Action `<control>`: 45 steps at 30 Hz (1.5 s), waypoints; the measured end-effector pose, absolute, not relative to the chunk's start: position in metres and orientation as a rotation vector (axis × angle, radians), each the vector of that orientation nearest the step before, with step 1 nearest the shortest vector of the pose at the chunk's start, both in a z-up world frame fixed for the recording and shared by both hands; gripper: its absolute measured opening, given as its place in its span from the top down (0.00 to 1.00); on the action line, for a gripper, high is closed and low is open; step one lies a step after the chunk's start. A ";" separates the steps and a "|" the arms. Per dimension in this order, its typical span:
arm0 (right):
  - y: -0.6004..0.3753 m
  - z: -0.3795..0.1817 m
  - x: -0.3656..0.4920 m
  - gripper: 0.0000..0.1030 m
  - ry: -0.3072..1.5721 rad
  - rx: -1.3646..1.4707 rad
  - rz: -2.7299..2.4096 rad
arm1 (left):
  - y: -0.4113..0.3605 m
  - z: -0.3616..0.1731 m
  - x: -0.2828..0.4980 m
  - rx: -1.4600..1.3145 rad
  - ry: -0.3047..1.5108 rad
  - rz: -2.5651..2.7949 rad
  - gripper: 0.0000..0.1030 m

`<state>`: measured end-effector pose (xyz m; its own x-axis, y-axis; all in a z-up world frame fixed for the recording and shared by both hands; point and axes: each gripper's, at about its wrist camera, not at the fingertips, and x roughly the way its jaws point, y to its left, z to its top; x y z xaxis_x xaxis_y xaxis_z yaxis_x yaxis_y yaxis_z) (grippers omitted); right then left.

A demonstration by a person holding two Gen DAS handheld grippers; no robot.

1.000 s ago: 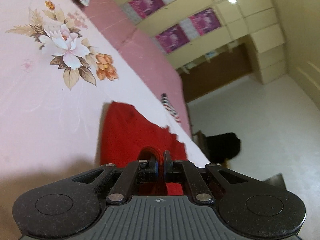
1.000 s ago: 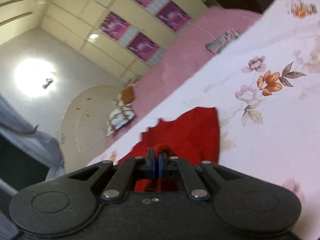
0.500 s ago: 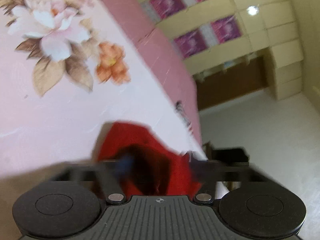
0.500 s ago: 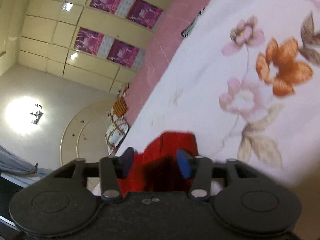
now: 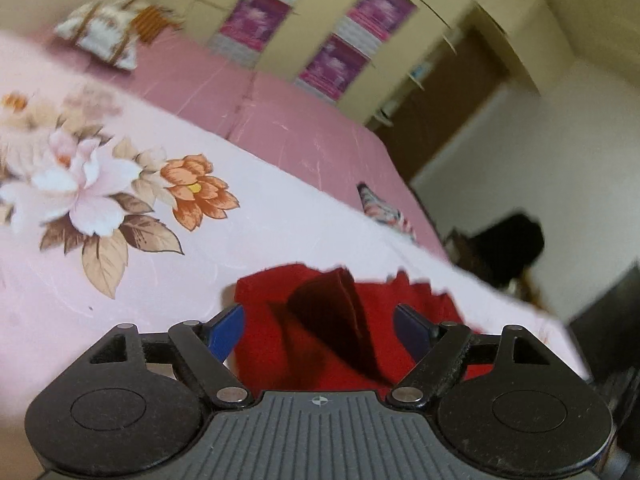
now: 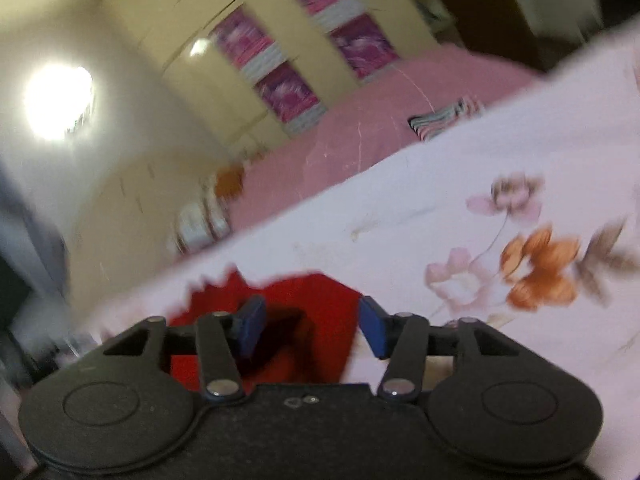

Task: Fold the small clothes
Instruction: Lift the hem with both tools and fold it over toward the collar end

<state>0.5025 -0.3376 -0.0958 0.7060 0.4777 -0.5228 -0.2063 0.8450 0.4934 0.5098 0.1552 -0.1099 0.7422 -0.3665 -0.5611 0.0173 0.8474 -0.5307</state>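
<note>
A small red garment (image 5: 276,328) lies on the pale floral bed sheet (image 5: 120,248), with a raised dark fold (image 5: 332,320) standing up in its middle. My left gripper (image 5: 320,326) is open just above it, its blue-padded fingers spread to either side of the fold and holding nothing. In the right wrist view the same red garment (image 6: 316,300) lies under my right gripper (image 6: 312,324), which is also open and empty, close over the cloth. Both views are blurred by motion.
A striped folded cloth (image 5: 384,208) lies near the far edge of the pink bed; it also shows in the right wrist view (image 6: 444,118). Patterned pillows (image 5: 108,34) sit at the bed's far end. A dark object (image 5: 508,244) stands on the floor beyond the bed.
Both grippers were shut on the red garment a second ago. They have opened and let it go. The cloth now lies on the sheet, and both cameras have swung.
</note>
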 end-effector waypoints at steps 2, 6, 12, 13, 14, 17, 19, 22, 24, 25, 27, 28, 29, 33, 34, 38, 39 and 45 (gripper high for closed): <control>-0.321 -0.094 0.501 0.52 0.709 0.277 0.424 | 0.145 -0.107 0.515 -0.402 0.756 -0.231 0.26; -0.286 -0.091 0.516 0.53 0.705 0.124 0.446 | 0.116 -0.108 0.541 -0.232 0.813 -0.192 0.25; -0.299 -0.093 0.559 0.55 0.718 0.349 0.267 | 0.115 -0.100 0.557 -0.337 0.781 -0.114 0.25; -0.300 -0.093 0.559 0.55 0.718 0.374 0.282 | 0.117 -0.100 0.555 -0.349 0.769 -0.133 0.25; -0.303 -0.091 0.556 0.55 0.717 0.397 0.305 | 0.117 -0.099 0.550 -0.350 0.762 -0.145 0.26; -0.308 -0.093 0.548 0.55 0.736 0.410 0.357 | 0.115 -0.108 0.549 -0.350 0.795 -0.194 0.28; -0.303 -0.096 0.551 0.57 0.765 0.407 0.385 | 0.108 -0.115 0.552 -0.331 0.838 -0.212 0.46; -0.289 -0.100 0.549 0.72 0.794 0.360 0.379 | 0.097 -0.120 0.555 -0.269 0.851 -0.181 0.78; -0.277 -0.100 0.550 0.94 0.813 0.282 0.371 | 0.103 -0.117 0.553 -0.311 0.822 -0.161 0.91; -0.274 -0.097 0.547 0.95 0.792 0.250 0.371 | 0.108 -0.114 0.548 -0.330 0.787 -0.154 0.91; -0.277 -0.089 0.543 0.95 0.744 0.240 0.347 | 0.111 -0.110 0.543 -0.305 0.758 -0.139 0.91; -0.281 -0.086 0.543 0.95 0.725 0.246 0.329 | 0.110 -0.113 0.544 -0.289 0.771 -0.141 0.91; -0.283 -0.088 0.544 0.95 0.728 0.232 0.305 | 0.107 -0.118 0.548 -0.272 0.804 -0.145 0.91; -0.277 -0.098 0.550 0.88 0.826 0.204 0.294 | 0.106 -0.114 0.544 -0.301 0.806 -0.137 0.74; -0.280 -0.092 0.546 0.77 0.814 0.221 0.295 | 0.108 -0.108 0.532 -0.310 0.772 -0.133 0.40; -0.310 -0.070 0.485 0.63 0.744 0.318 0.374 | 0.121 -0.096 0.462 -0.344 0.696 -0.176 0.27; -0.318 -0.071 0.465 0.63 0.751 0.330 0.401 | 0.124 -0.099 0.446 -0.365 0.708 -0.196 0.28; -0.320 -0.092 0.384 0.59 0.823 0.367 0.501 | 0.119 -0.127 0.378 -0.442 0.775 -0.266 0.39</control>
